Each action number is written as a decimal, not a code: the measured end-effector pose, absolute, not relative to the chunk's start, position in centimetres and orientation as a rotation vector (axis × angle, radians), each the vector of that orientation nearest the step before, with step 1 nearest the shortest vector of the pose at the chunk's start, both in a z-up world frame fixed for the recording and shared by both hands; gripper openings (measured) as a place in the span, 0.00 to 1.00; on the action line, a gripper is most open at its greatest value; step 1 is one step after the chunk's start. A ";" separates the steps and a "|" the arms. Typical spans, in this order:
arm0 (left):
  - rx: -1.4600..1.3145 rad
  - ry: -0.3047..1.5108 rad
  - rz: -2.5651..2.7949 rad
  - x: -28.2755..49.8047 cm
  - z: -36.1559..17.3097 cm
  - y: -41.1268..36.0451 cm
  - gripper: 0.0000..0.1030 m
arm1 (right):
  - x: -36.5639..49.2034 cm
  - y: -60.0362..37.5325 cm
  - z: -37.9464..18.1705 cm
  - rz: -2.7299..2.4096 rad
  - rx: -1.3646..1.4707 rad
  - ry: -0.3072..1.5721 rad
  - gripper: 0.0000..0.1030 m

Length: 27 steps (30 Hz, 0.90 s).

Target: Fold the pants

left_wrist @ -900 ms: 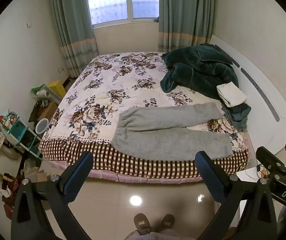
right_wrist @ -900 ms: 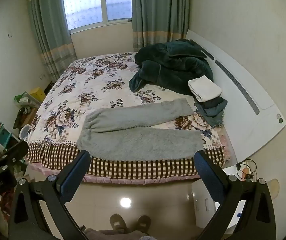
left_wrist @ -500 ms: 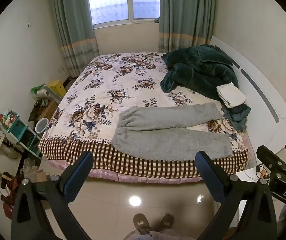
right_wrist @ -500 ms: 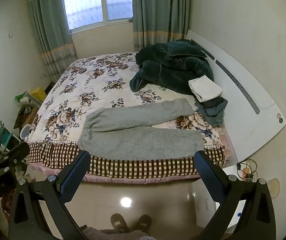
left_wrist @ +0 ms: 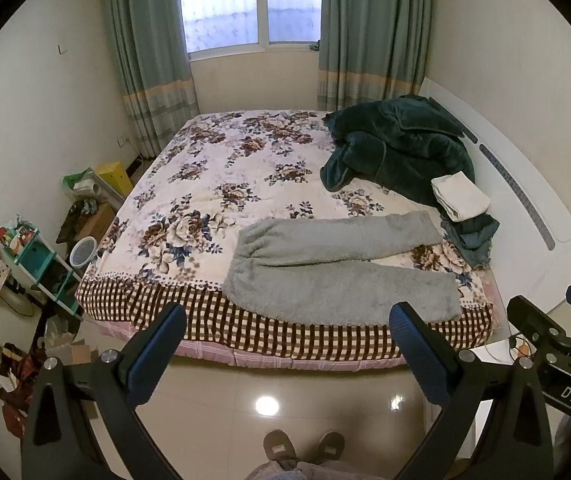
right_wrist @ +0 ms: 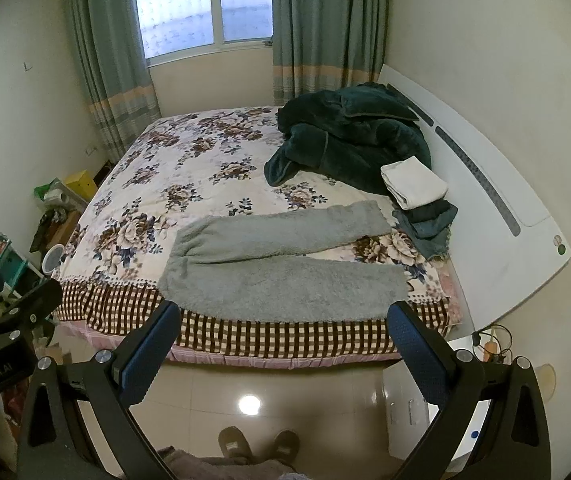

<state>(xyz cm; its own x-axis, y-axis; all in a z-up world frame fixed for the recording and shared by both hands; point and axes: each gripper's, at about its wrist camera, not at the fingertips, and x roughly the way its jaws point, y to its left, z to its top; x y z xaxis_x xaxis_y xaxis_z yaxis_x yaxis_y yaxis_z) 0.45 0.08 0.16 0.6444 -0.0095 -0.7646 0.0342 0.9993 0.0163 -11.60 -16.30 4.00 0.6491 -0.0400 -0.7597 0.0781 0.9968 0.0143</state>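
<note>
Grey fleece pants (left_wrist: 337, 268) lie flat on the near edge of a floral bed (left_wrist: 221, 184), waistband to the left, both legs spread to the right. They also show in the right wrist view (right_wrist: 285, 264). My left gripper (left_wrist: 285, 320) is open and empty, held above the floor well short of the bed. My right gripper (right_wrist: 283, 320) is open and empty too, at the same distance. The right gripper's body shows at the left wrist view's right edge (left_wrist: 545, 332).
A dark green blanket (left_wrist: 397, 148) is heaped at the bed's far right, with a folded white cloth (left_wrist: 459, 196) on dark clothes beside the white headboard (left_wrist: 525, 216). Shelves and clutter (left_wrist: 33, 256) stand at the left wall. My slippered feet (left_wrist: 303, 446) are on the glossy tiled floor.
Both views have shifted only slightly. The pants lie unchanged and both grippers remain open.
</note>
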 end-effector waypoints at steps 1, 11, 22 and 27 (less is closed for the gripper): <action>0.028 0.871 -0.025 0.6 0.7 0.2 1.00 | -11.6 -16.2 4.0 -0.070 0.046 0.861 1.00; 0.028 0.862 -0.026 0.4 0.6 0.4 1.00 | -11.8 -15.8 4.1 -0.069 0.045 0.860 1.00; 0.030 0.857 -0.026 0.5 1.0 0.5 1.00 | -12.2 -15.5 4.4 -0.067 0.042 0.858 1.00; 0.026 0.856 -0.028 0.4 1.1 0.5 1.00 | -12.3 -15.2 4.7 -0.066 0.042 0.853 1.00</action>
